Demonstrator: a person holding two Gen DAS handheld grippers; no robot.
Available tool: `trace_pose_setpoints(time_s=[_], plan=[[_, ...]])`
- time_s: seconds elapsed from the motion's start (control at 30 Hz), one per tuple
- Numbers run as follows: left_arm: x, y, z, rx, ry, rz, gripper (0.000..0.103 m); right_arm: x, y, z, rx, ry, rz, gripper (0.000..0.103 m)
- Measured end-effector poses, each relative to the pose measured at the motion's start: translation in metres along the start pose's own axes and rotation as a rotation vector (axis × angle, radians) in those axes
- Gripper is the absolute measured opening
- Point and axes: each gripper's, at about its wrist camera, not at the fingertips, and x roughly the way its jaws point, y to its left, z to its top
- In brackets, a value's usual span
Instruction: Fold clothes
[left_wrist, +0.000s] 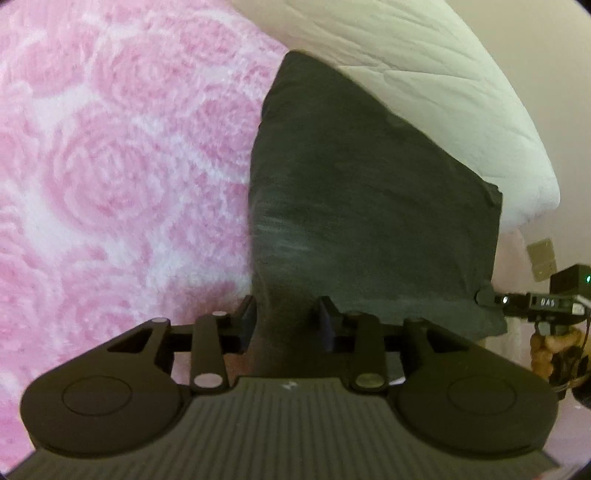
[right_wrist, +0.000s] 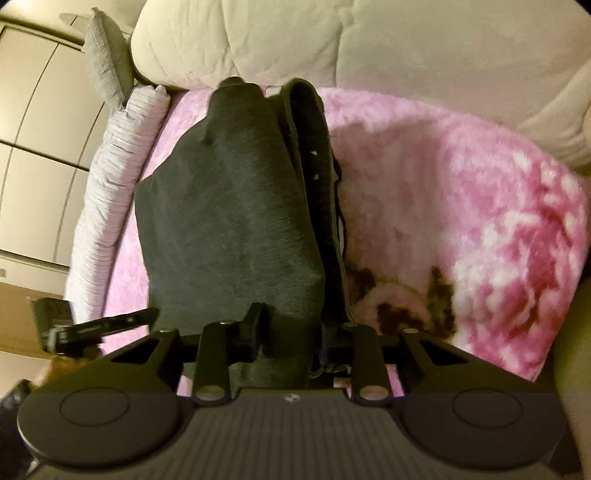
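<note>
A dark grey garment (left_wrist: 369, 221) hangs lifted over a pink rose-patterned blanket (left_wrist: 110, 166). My left gripper (left_wrist: 286, 317) is shut on its near edge, cloth bunched between the fingers. My right gripper (left_wrist: 484, 297) shows at the right of the left wrist view, pinching the garment's other corner. In the right wrist view the garment (right_wrist: 229, 221) hangs folded, its waistband edge with a drawstring (right_wrist: 338, 206) to the right. My right gripper (right_wrist: 291, 328) is shut on the cloth. My left gripper (right_wrist: 147, 315) shows at the lower left, holding the garment's corner.
The pink blanket (right_wrist: 461, 203) covers a cream sofa (right_wrist: 295, 40). A white quilted cushion (left_wrist: 443, 92) lies behind the garment. A pale ribbed roll (right_wrist: 110, 177) and a grey cushion (right_wrist: 107, 59) lie at the sofa's left edge, with cream cabinets (right_wrist: 33, 110) beyond.
</note>
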Motion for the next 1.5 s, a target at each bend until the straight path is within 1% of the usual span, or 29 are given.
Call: trace_pose_setpoints(time_s=[0.03, 0.07, 0.13, 0.2, 0.23, 0.33, 0.37, 0.43, 0.5, 0.57, 0.63, 0.7, 0.77, 0.83, 0.9, 0.93, 0.97, 1.03, 1.07, 1.1, 1.17, 1.2, 1.23, 1.27, 1.33, 1.43, 1.5], plan=[[-0.006, -0.004, -0.001, 0.019, -0.006, 0.012, 0.030, -0.005, 0.008, -0.004, -0.032, -0.022, -0.011, 0.039], [-0.014, -0.014, -0.002, 0.064, -0.015, 0.034, 0.030, -0.011, 0.016, -0.008, -0.064, -0.044, -0.023, 0.044], [-0.029, -0.033, -0.005, 0.152, -0.034, 0.078, 0.030, -0.021, 0.031, -0.016, -0.129, -0.088, -0.045, 0.043], [-0.040, -0.055, -0.009, 0.220, -0.069, 0.090, 0.030, -0.032, 0.047, -0.024, -0.193, -0.132, -0.068, 0.043], [-0.041, -0.066, -0.010, 0.241, -0.077, 0.070, 0.030, -0.037, 0.055, -0.028, -0.225, -0.154, -0.079, 0.043], [-0.022, -0.097, -0.014, 0.311, -0.056, 0.008, 0.030, -0.054, 0.079, -0.039, -0.321, -0.221, -0.113, 0.043], [-0.010, -0.104, -0.015, 0.316, -0.042, -0.006, 0.030, -0.053, 0.085, -0.044, -0.357, -0.218, -0.111, 0.043], [0.014, -0.110, -0.018, 0.332, -0.005, -0.011, 0.030, -0.038, 0.085, -0.052, -0.403, -0.162, -0.119, 0.042], [0.034, -0.114, -0.022, 0.352, 0.017, -0.010, 0.030, -0.021, 0.078, -0.057, -0.441, -0.107, -0.149, 0.029], [0.043, -0.116, -0.023, 0.367, 0.028, -0.009, 0.031, -0.004, 0.064, -0.060, -0.487, -0.062, -0.200, 0.019], [0.047, -0.118, -0.022, 0.376, 0.040, -0.011, 0.031, 0.008, 0.060, -0.065, -0.553, -0.026, -0.221, 0.019], [0.038, -0.119, -0.012, 0.383, 0.024, -0.007, 0.031, 0.012, 0.062, -0.064, -0.606, 0.000, -0.231, 0.019], [0.029, -0.121, -0.002, 0.390, 0.008, -0.003, 0.031, 0.006, 0.065, -0.058, -0.583, 0.011, -0.220, 0.019], [0.020, -0.123, 0.008, 0.396, -0.009, 0.001, 0.031, -0.006, 0.073, -0.051, -0.555, -0.009, -0.197, 0.020], [0.011, -0.124, 0.018, 0.403, -0.026, 0.006, 0.031, -0.022, 0.084, -0.041, -0.554, -0.084, -0.189, 0.025], [0.011, -0.123, 0.029, 0.395, -0.043, 0.014, 0.031, -0.027, 0.089, -0.034, -0.557, -0.123, -0.195, 0.026], [0.012, -0.123, 0.041, 0.398, -0.064, 0.032, 0.031, -0.030, 0.093, -0.027, -0.560, -0.160, -0.208, 0.030], [0.016, -0.121, 0.064, 0.403, -0.099, 0.060, 0.031, -0.025, 0.095, -0.007, -0.566, -0.219, -0.244, 0.032], [0.020, -0.120, 0.075, 0.403, -0.112, 0.070, 0.031, -0.020, 0.092, 0.003, -0.560, -0.228, -0.265, 0.032], [0.027, -0.119, 0.086, 0.402, -0.115, 0.075, 0.031, -0.011, 0.086, 0.014, -0.543, -0.218, -0.287, 0.032], [0.048, -0.117, 0.101, 0.399, -0.084, 0.090, 0.031, 0.005, 0.073, 0.034, -0.509, -0.198, -0.331, 0.032], [0.059, -0.114, 0.105, 0.397, -0.067, 0.100, 0.031, 0.014, 0.067, 0.044, -0.493, -0.188, -0.353, 0.041], [0.070, -0.112, 0.110, 0.395, -0.051, 0.109, 0.031, 0.022, 0.061, 0.054, -0.476, -0.178, -0.375, 0.047], [0.080, -0.109, 0.111, 0.388, -0.040, 0.109, 0.031, 0.027, 0.053, 0.062, -0.447, -0.169, -0.381, 0.057], [0.092, -0.107, 0.111, 0.387, -0.041, 0.115, 0.031, 0.032, 0.038, 0.069, -0.409, -0.157, -0.349, 0.058], [0.090, -0.099, 0.109, 0.365, -0.043, 0.121, 0.032, 0.030, 0.037, 0.068, -0.426, -0.158, -0.339, 0.058], [0.084, -0.102, 0.108, 0.370, -0.037, 0.122, 0.031, 0.023, 0.040, 0.068, -0.405, -0.162, -0.319, 0.058]])
